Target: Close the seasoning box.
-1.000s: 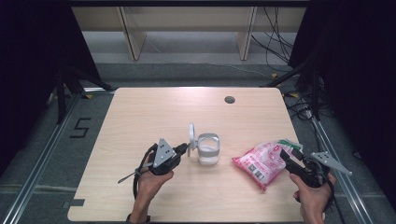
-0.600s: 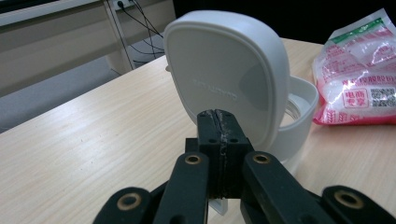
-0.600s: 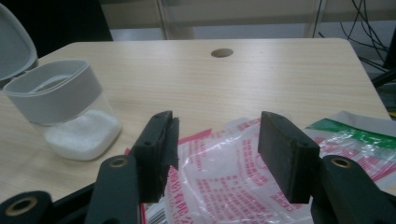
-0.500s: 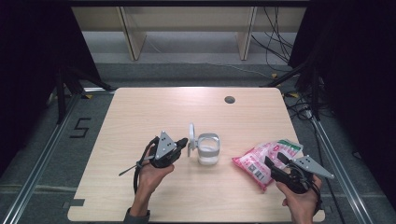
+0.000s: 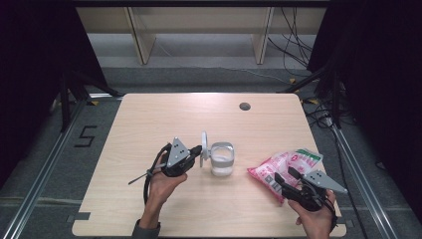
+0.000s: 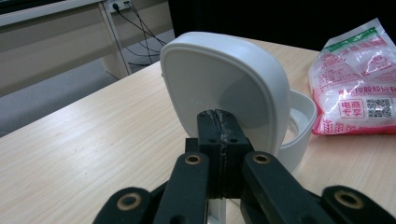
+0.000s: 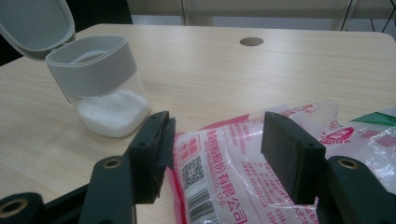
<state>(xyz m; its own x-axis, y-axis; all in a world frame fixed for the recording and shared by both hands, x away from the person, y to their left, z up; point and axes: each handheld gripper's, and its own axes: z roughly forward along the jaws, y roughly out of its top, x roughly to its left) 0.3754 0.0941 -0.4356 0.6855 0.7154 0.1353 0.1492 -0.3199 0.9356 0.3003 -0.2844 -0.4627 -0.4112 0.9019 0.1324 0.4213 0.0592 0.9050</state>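
Two grippers: left gripper (image 6: 219,140) clamps jar lid (image 6: 224,88); right gripper (image 7: 215,154) spread, opening, bag (image 7: 243,172) between, edge cut off.

Even overhead light falls on the wooden table (image 5: 149,119), bright against the black curtains on either side of it. Shadows on the table are soft and short, close under the lidded container (image 5: 222,159). The plastic bag (image 7: 261,158) carries pale glare. In both gripper views the nearest jaw parts blur, while the background beyond the table goes soft.
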